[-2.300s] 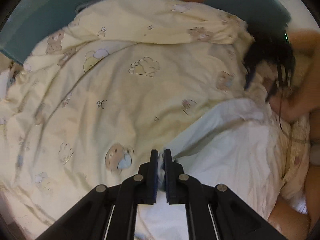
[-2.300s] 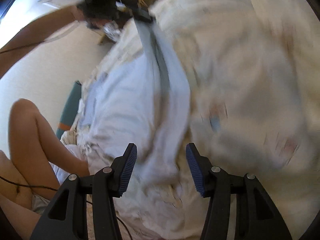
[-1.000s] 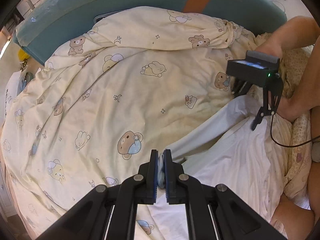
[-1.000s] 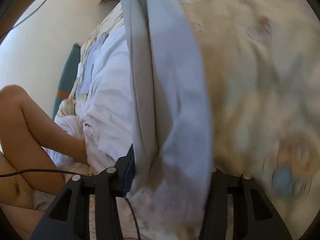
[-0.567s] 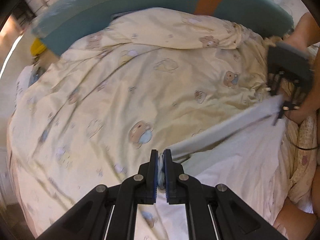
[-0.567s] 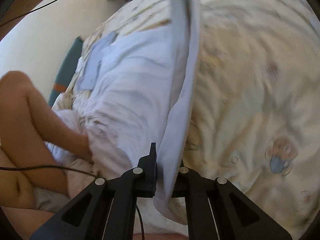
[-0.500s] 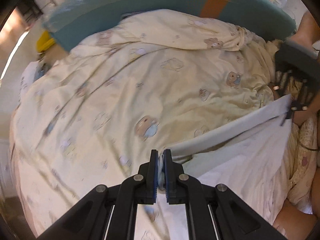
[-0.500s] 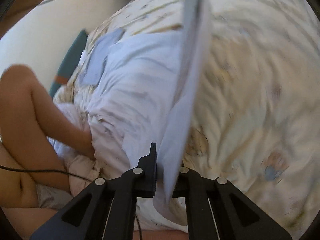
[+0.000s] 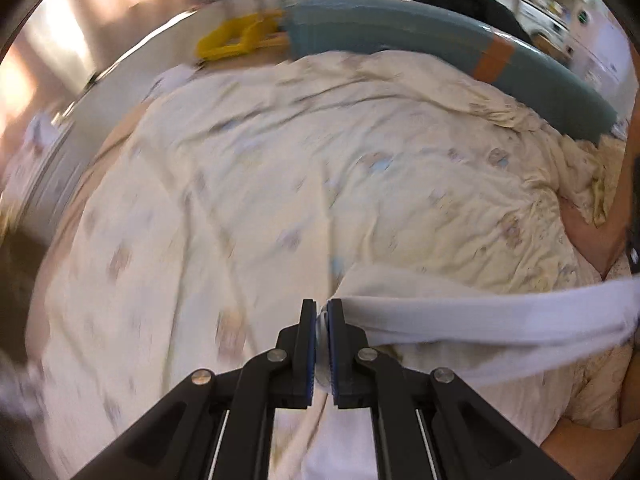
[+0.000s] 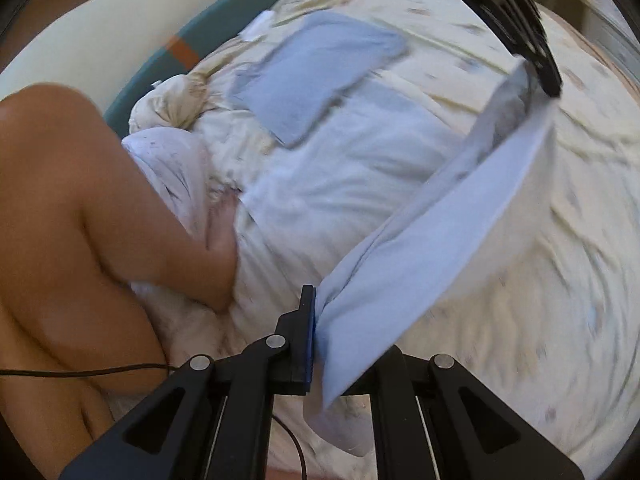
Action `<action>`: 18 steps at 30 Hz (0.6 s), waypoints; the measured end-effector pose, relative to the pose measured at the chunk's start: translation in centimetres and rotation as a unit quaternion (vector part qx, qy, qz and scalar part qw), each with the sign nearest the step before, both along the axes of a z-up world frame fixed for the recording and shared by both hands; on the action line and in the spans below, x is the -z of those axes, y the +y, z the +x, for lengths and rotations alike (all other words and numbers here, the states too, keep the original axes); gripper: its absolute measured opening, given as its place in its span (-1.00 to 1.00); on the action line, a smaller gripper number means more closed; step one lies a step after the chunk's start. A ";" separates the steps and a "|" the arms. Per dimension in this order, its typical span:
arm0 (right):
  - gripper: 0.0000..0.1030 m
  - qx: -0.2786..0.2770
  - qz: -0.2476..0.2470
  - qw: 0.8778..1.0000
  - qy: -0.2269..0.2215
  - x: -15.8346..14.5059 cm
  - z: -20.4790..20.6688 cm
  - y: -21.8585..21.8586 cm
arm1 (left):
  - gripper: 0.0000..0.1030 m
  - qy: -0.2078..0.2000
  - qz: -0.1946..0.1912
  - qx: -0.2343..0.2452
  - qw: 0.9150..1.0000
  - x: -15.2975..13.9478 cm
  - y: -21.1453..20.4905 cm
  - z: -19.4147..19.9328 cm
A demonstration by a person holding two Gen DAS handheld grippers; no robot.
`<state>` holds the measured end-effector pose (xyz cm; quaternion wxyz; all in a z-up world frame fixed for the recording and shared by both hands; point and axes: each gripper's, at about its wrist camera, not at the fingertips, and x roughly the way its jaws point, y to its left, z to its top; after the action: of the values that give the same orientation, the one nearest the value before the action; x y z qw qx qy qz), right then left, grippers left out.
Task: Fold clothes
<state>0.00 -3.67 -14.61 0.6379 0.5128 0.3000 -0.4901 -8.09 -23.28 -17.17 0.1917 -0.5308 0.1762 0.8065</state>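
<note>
Over bedspread (image 9: 280,200), taut pale-blue garment (image 10: 440,240)

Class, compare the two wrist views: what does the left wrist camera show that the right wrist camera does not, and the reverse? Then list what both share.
Only the left wrist view shows a yellow plastic object beyond the bed and the left gripper seen from behind.

Only the right wrist view shows a folded blue cloth lying flat on the bed, a bare bent leg, and the right gripper close up.

Both show the pale blue garment stretched between the shut grippers, the cream printed duvet and the teal padded headboard.
</note>
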 end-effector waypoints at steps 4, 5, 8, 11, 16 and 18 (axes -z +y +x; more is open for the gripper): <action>-0.89 -0.026 0.000 0.999 -0.021 2.1 3.3 -7.2 | -0.90 -0.009 0.001 -0.049 0.999 2.1 -5.9 4.4; -0.89 -0.033 0.004 0.999 -0.026 2.9 4.3 -8.7 | -0.90 -0.010 0.004 -0.061 0.998 2.7 -7.3 5.5; -0.89 -0.055 0.018 0.998 -0.040 5.5 7.0 -12.8 | -0.90 -0.027 0.005 -0.080 0.996 4.8 -10.5 8.8; -0.89 -0.069 0.037 0.995 -0.061 8.5 9.3 -15.8 | -0.90 -0.050 0.002 -0.096 0.994 7.2 -12.9 11.8; -0.88 -0.059 0.059 0.993 -0.088 12.6 11.4 -19.1 | -0.90 -0.060 0.012 -0.133 0.989 10.1 -15.6 14.7; -0.84 -0.053 0.074 0.991 -0.093 14.1 12.1 -20.0 | -0.76 -0.063 -0.005 -0.148 0.987 11.1 -15.9 15.6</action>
<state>12.08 -23.67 -28.72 0.6482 0.5857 0.3014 -0.3819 7.46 -39.20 -28.27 0.0779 -0.6016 0.0876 0.7902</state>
